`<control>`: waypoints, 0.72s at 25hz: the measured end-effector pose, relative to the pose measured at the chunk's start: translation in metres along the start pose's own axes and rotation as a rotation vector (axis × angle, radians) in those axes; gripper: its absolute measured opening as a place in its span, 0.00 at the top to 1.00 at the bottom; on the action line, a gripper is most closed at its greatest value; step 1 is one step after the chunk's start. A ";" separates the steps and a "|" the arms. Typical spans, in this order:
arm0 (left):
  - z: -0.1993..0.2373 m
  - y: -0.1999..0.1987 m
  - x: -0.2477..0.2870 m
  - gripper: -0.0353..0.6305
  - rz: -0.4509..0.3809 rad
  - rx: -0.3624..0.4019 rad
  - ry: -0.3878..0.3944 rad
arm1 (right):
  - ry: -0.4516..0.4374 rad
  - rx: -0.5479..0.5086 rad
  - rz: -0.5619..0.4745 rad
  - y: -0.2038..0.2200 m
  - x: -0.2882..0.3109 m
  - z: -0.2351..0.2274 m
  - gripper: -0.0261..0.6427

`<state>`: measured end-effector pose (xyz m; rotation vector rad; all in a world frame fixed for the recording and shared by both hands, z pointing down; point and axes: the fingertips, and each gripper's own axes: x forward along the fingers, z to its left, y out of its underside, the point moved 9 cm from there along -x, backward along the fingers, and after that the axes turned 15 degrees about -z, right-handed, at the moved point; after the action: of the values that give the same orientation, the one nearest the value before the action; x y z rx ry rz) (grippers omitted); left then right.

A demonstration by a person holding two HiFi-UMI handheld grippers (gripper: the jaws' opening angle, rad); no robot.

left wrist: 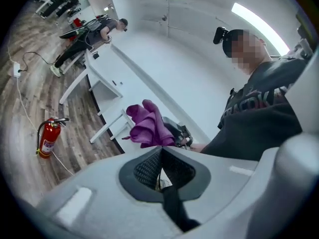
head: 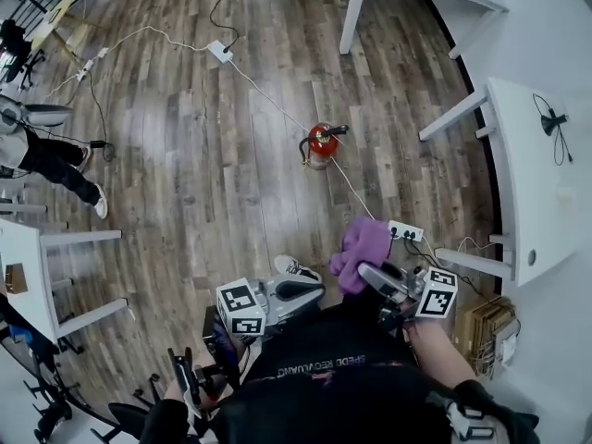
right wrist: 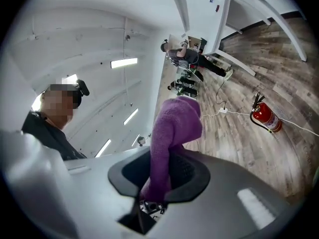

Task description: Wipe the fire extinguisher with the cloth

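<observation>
Head view: the fire extinguisher (head: 321, 144) stands upright on the wood floor (head: 213, 174), well ahead of the person, with a white cable (head: 268, 100) running just beside it. White tables (head: 536, 174) line the right side.

Left gripper view: the left gripper (left wrist: 160, 156) has its jaws pressed together, with nothing between them.

Right gripper view: the right gripper (right wrist: 162, 156) clamps the purple cloth (right wrist: 175, 123), which sticks up past the jaws.

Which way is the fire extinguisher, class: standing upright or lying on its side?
Upright: the fire extinguisher stands on its base on the wooden floor, with its handle at the top.
</observation>
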<state>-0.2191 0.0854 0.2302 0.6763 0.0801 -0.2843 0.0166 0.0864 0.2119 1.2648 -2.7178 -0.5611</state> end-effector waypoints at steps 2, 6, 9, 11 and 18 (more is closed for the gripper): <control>-0.021 -0.003 0.005 0.95 0.012 0.006 0.040 | -0.025 -0.016 0.004 -0.003 -0.005 0.010 0.85; -0.060 0.002 0.017 0.95 0.007 0.064 0.043 | -0.107 -0.062 0.029 -0.017 -0.018 0.034 0.85; -0.086 0.017 0.031 0.95 -0.037 0.117 -0.006 | -0.165 -0.086 0.046 -0.028 -0.040 0.048 0.85; -0.102 0.034 0.042 0.95 -0.061 0.150 -0.043 | -0.188 -0.087 0.049 -0.033 -0.062 0.053 0.85; -0.137 0.070 0.067 0.95 -0.132 0.232 -0.169 | -0.242 -0.078 0.070 -0.040 -0.125 0.064 0.85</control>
<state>-0.1323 0.2081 0.1552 0.8760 -0.0712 -0.4821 0.1116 0.1755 0.1464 1.1458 -2.8856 -0.8550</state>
